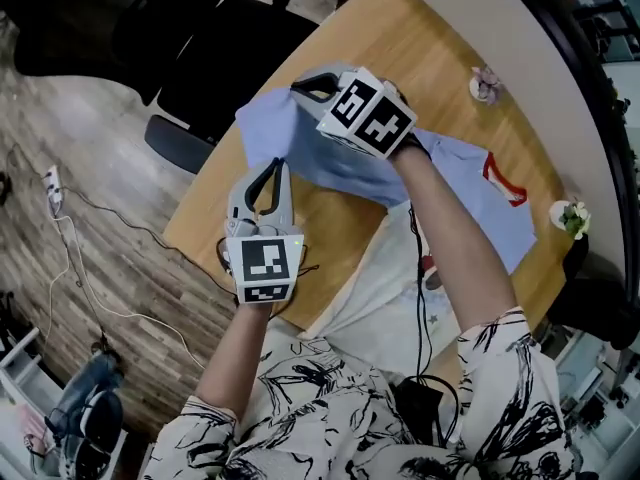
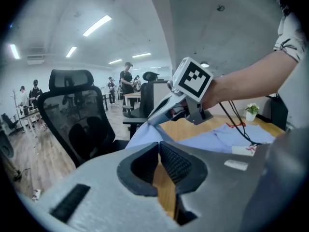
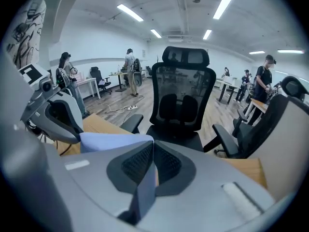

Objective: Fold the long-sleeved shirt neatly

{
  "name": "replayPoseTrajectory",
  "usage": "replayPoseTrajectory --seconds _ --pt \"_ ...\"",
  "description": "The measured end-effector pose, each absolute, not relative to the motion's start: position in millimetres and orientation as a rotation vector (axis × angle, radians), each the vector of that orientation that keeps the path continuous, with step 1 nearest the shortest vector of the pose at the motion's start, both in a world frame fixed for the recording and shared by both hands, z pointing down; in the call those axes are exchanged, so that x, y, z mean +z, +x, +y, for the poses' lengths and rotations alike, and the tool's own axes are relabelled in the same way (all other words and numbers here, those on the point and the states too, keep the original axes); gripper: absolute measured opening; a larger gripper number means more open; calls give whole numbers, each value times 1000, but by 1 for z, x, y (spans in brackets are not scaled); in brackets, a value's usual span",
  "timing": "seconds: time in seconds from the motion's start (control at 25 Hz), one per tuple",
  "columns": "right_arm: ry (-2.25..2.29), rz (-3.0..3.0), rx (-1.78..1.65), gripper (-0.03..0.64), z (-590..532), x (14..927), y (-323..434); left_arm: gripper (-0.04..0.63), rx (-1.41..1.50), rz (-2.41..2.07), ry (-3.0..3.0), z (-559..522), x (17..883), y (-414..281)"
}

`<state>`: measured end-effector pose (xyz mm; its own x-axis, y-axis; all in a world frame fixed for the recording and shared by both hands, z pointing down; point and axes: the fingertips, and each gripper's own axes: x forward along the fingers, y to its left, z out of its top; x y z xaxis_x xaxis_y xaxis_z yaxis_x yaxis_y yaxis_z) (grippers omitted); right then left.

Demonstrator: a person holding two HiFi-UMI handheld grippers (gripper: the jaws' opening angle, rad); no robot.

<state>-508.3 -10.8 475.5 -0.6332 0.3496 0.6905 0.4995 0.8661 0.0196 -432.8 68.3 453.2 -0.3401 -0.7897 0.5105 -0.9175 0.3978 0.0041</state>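
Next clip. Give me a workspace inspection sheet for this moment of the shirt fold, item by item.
Surface: light wooden table, shirt spread across it.
Job's things: light blue long-sleeved shirt with red neck trim, one end lifted, the rest lying on the table.
Clutter: two small white flower pots near the table's wall-side edge.
Grippers: left gripper shut on the shirt's edge; right gripper shut on the shirt, fabric hanging between its jaws.
Cables: black cable along the right forearm; white power strip with its lead on the floor.
Surroundings: black office chairs beside the table; people at desks behind.
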Motion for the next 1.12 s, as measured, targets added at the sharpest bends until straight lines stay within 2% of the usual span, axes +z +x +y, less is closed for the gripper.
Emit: replayPoseTrajectory --seconds 0.48,0.68,0.92,1.12 --pt "-346 -2547 -229 15 -116 337 -370 23 229 -2191 1933 -34 317 -299" --pt "-199 -2623 -240 15 -155 298 -304 23 247 -2112 2134 -73 279 -233" --pt "-13 -2659 -208 16 -191 282 -205 25 398 -1963 2310 -105 273 -138" --pt "133 -2627 -134 16 -214 313 -121 24 515 -1814 2378 -123 305 -63"
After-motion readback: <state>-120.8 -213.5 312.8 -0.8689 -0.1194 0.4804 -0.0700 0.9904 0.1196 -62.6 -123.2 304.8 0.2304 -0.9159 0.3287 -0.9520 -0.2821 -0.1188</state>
